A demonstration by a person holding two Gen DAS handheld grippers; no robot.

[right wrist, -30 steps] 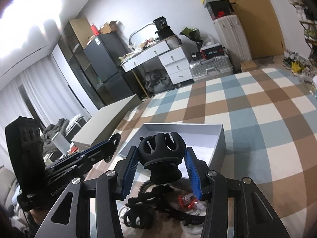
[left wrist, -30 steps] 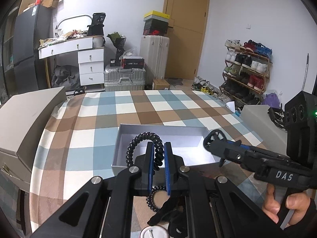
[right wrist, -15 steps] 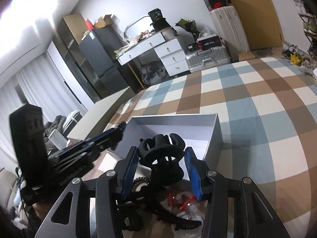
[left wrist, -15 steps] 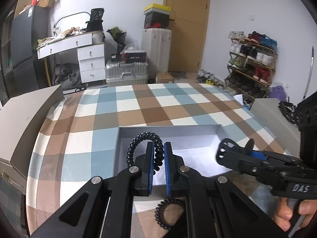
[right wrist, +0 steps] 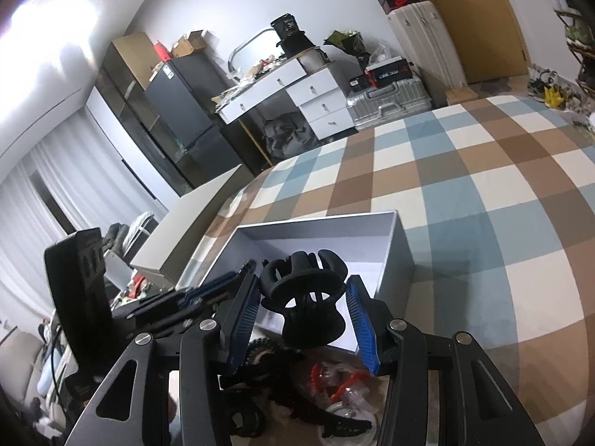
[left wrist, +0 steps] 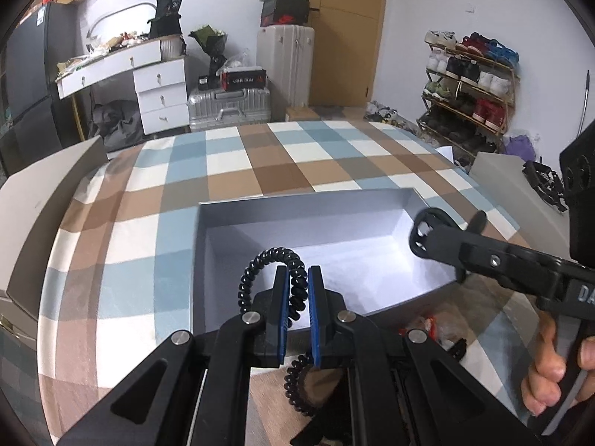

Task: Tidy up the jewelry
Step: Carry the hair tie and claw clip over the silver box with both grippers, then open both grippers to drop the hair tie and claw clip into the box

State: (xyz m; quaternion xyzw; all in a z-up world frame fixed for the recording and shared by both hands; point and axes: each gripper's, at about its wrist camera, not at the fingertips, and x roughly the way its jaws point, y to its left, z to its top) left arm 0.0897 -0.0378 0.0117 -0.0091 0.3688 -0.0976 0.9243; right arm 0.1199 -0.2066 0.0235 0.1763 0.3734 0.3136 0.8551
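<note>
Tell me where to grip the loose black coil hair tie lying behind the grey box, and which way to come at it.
Grip the loose coil hair tie across one strand of its ring, coming down from above. It seems to lie flat on the checked cloth, so one finger should go inside the loop and one outside. The left gripper, already shut on another coil tie, partly hides it.

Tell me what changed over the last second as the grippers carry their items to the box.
Both grippers advanced over the gray box, which fills more of each view. The left gripper stays shut on the black coil hair tie; the right gripper keeps holding the black claw clip. Nothing was released. The box stays empty, and the pile of accessories remains in front of it.
</note>
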